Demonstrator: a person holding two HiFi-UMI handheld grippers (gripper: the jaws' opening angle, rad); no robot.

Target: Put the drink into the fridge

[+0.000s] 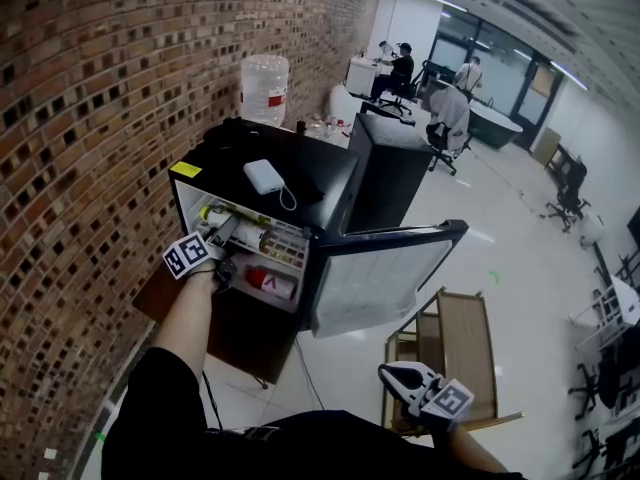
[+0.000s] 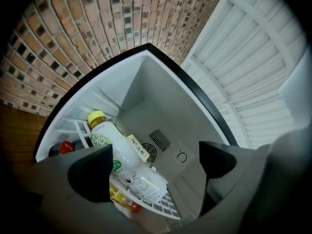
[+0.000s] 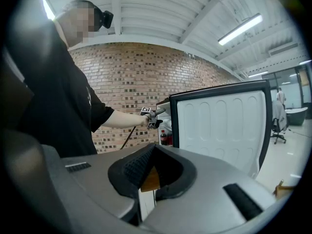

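In the head view my left gripper (image 1: 218, 266) reaches into the mini fridge (image 1: 320, 173), its door (image 1: 378, 276) swung wide for access. In the left gripper view my jaws are spread, and the yellow-capped drink bottle (image 2: 124, 167) lies on the wire shelf (image 2: 163, 206) beyond them (not gripped, I judge). In the right gripper view my right gripper (image 3: 153, 172) hangs idle, jaws pressed together and empty.

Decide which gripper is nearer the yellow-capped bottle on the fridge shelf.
Left. The left gripper is at the fridge opening, fingers apart, just in front of the bottle. The right gripper hangs low outside the open door, far from it, fingers together.
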